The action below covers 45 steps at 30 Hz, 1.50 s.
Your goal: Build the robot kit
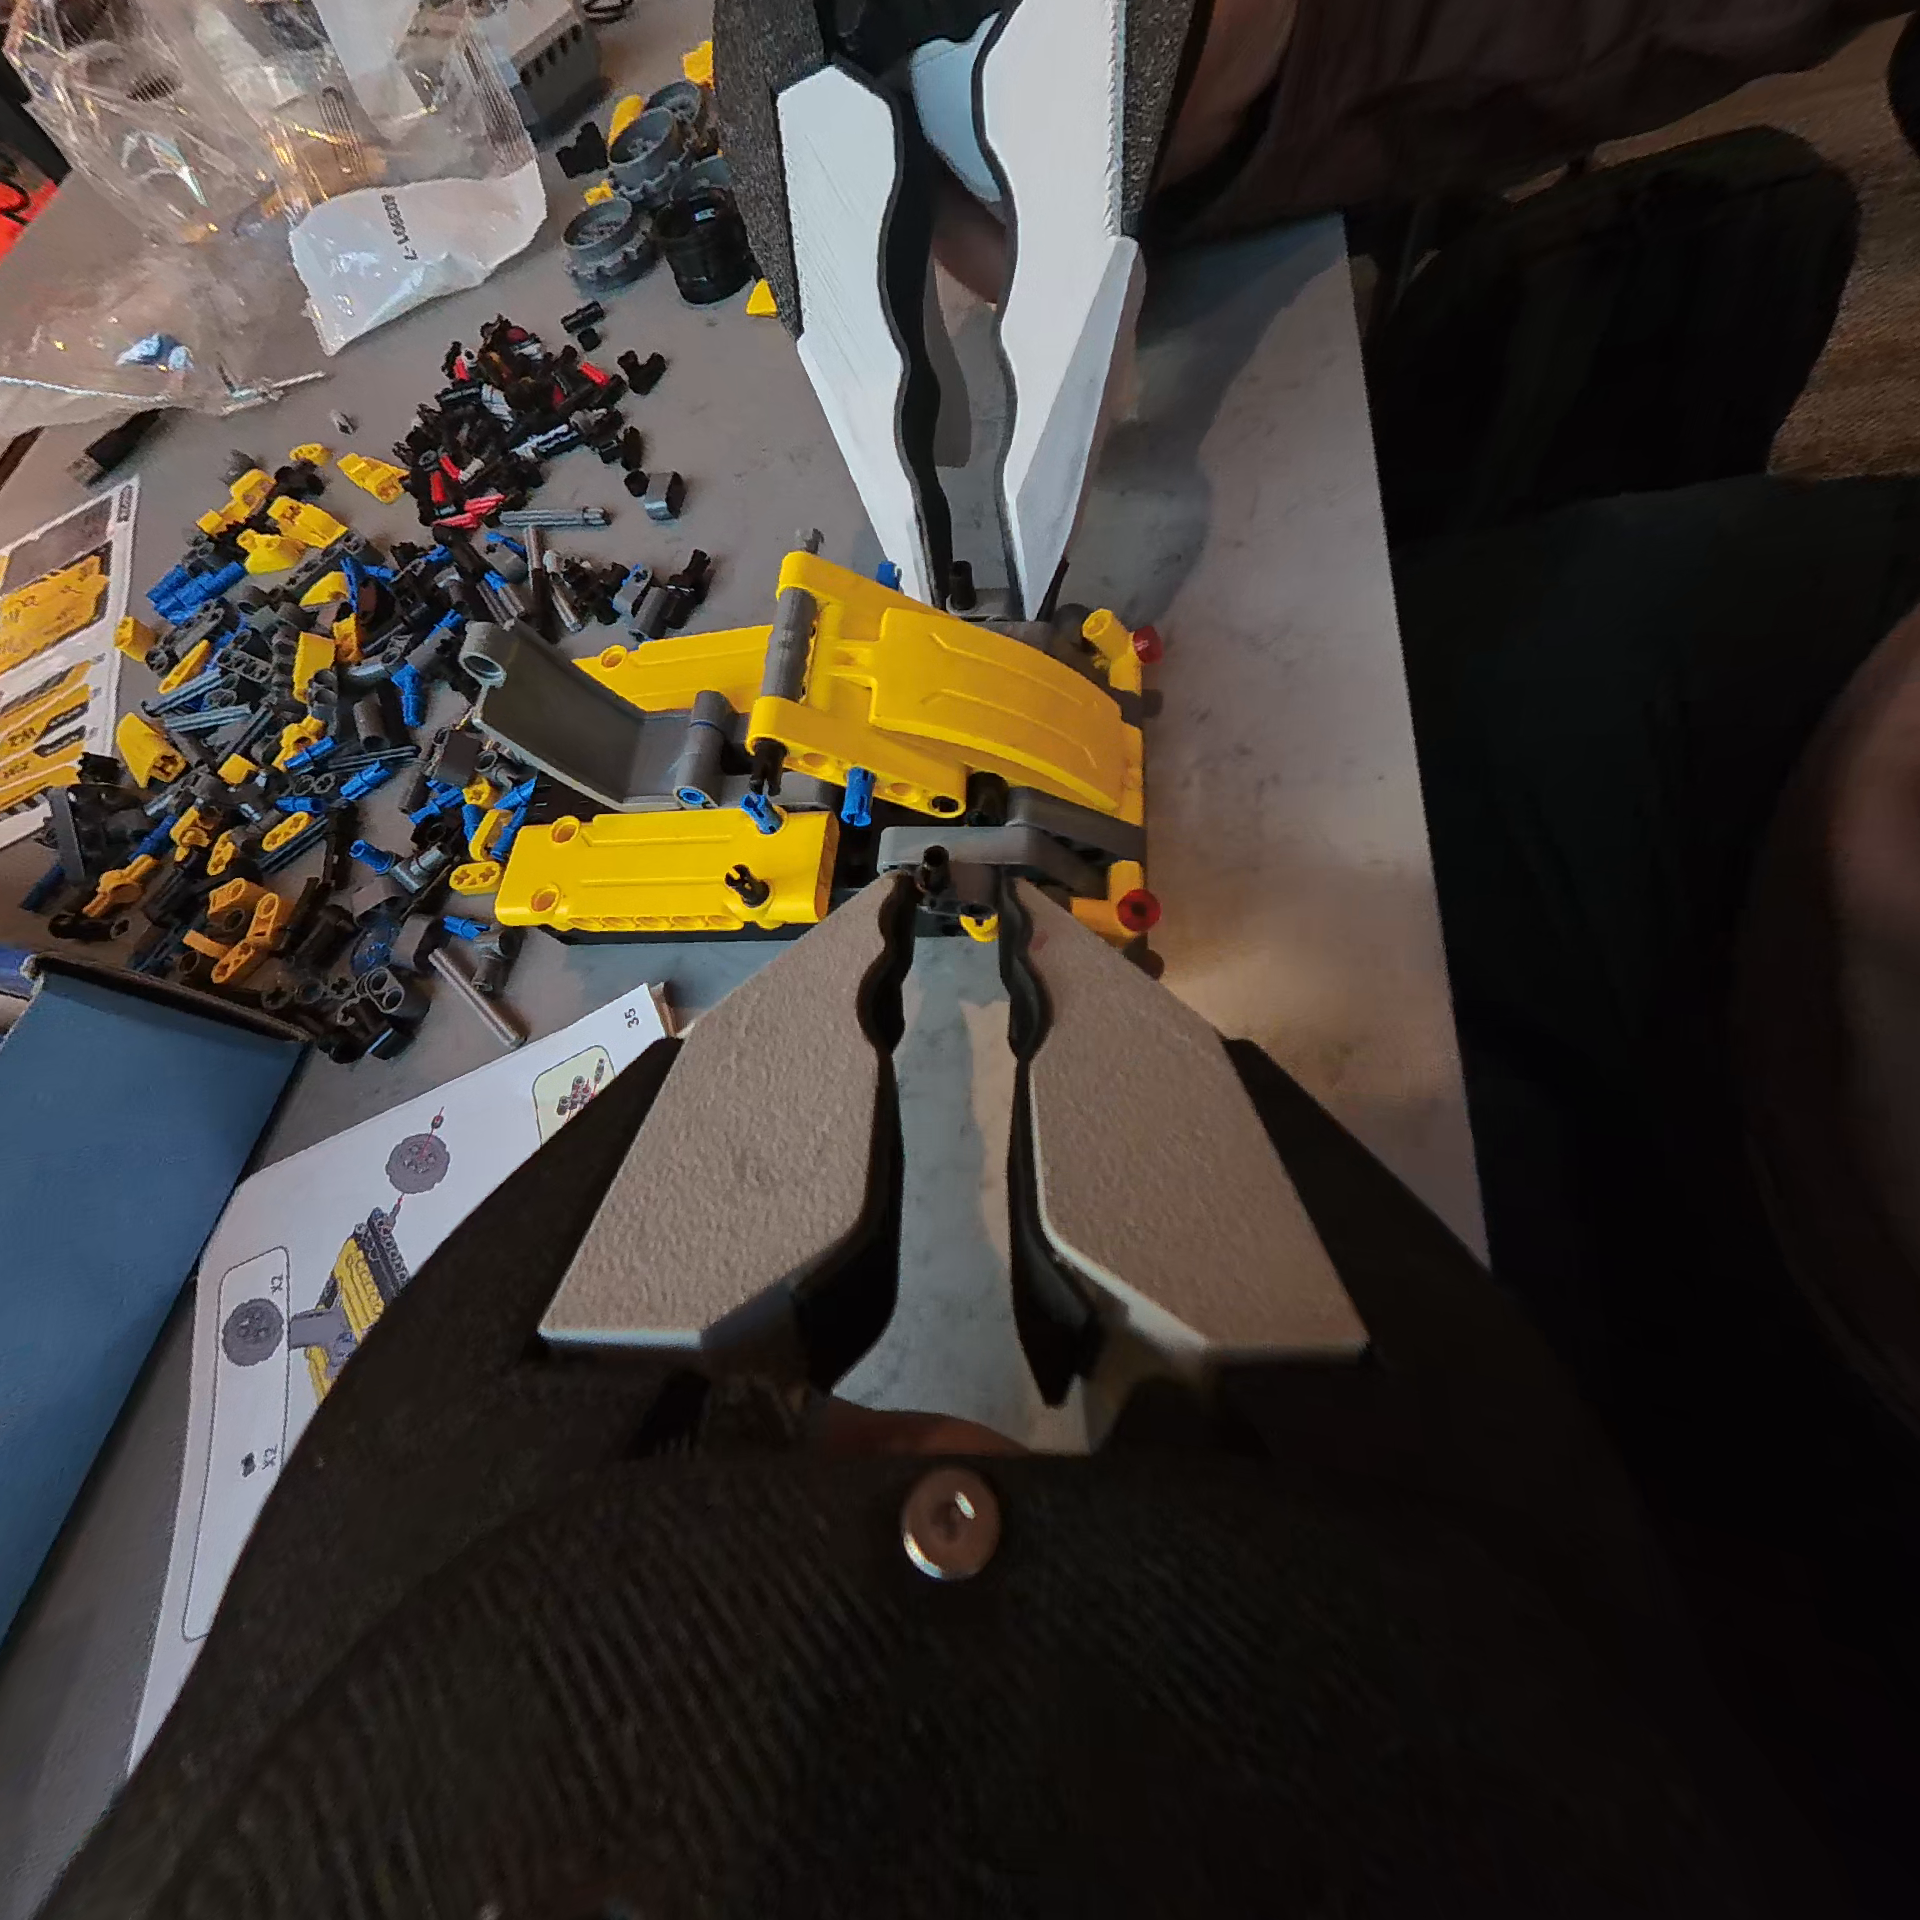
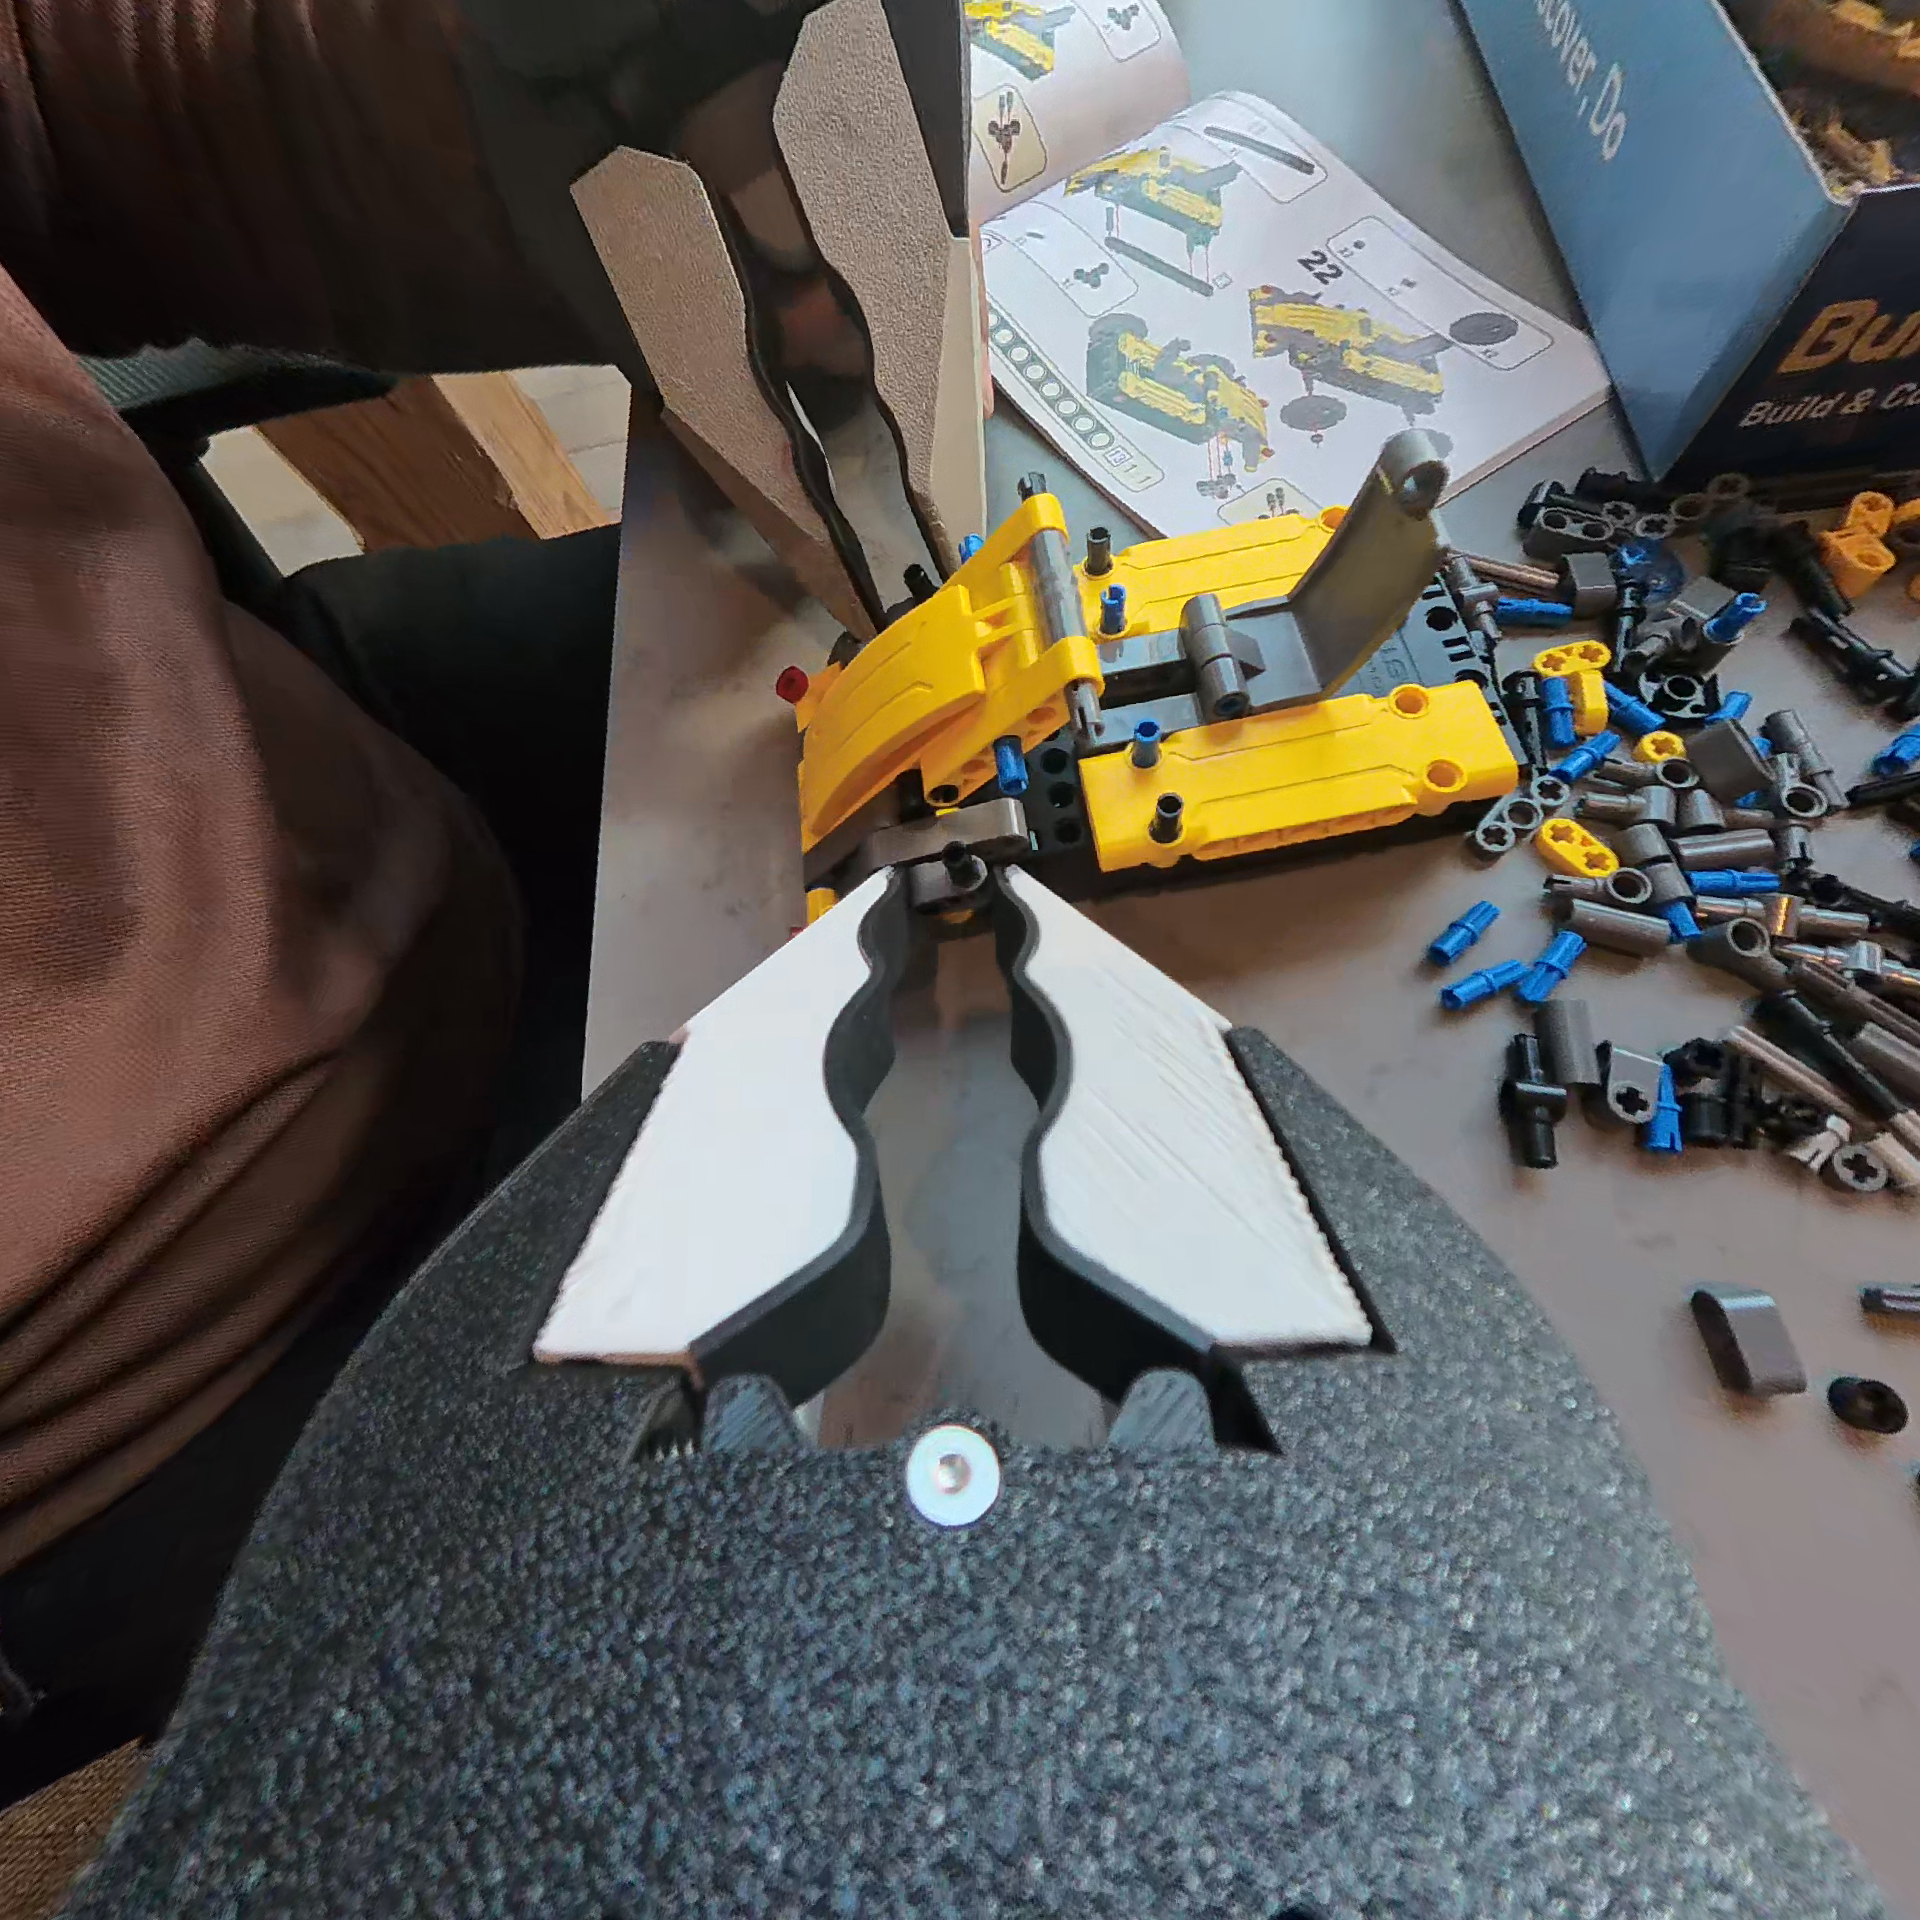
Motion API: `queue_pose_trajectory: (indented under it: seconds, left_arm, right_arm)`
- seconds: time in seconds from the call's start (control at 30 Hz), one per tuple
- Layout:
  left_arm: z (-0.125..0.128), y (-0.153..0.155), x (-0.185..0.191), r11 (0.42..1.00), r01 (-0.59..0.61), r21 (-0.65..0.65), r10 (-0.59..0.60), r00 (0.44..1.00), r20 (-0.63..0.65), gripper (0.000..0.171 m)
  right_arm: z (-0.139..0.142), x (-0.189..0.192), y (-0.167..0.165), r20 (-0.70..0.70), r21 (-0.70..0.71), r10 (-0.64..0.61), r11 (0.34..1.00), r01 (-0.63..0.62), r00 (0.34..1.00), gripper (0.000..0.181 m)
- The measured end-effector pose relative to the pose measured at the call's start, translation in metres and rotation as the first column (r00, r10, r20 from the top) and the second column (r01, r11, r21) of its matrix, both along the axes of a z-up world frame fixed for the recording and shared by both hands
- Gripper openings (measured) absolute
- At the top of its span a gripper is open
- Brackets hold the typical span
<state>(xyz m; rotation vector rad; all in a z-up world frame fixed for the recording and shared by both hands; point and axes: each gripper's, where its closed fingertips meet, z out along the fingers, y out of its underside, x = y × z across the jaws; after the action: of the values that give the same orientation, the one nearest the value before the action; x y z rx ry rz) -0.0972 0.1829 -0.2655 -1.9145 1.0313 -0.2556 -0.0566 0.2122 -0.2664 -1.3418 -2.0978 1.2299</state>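
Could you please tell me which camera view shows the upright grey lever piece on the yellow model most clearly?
The right wrist view shows the grey lever piece best: it stands unobstructed against the instruction booklet, with its end hole visible. In the left wrist view the same piece appears foreshortened and lies against the cluttered pile of loose parts, so its shape reads less clearly.

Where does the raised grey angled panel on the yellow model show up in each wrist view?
Left wrist view: grey angled panel left of centre, on the model's left end.
Right wrist view: grey angled panel upper right of centre, sticking up.
Shared landmark: the yellow curved hood beside it, between both grippers.
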Motion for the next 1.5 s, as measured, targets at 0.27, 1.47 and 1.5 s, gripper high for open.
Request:
queue_pose_trajectory:
  seconds: [0.27, 1.47, 1.5]
  left_arm:
    - [-0.0001, 0.0001, -0.0001, 1.000, 0.004, -0.009, -0.004, 1.000, 0.012, 0.013]
    - [-0.0004, 0.0016, -0.0013, 1.000, -0.003, -0.024, 0.004, 1.000, 0.029, 0.013]
    - [-0.0004, 0.0017, -0.0015, 1.000, -0.005, -0.022, 0.005, 1.000, 0.027, 0.013]
  right_arm:
    - [-0.0002, -0.0004, 0.0008, -0.005, 0.007, -0.006, 1.000, 0.006, 1.000, 0.012]
    - [0.0000, -0.0022, 0.0044, -0.014, 0.018, -0.036, 0.999, 0.036, 0.999, 0.012]
    - [0.0001, -0.0023, 0.0048, -0.018, 0.027, -0.040, 0.999, 0.041, 0.999, 0.012]
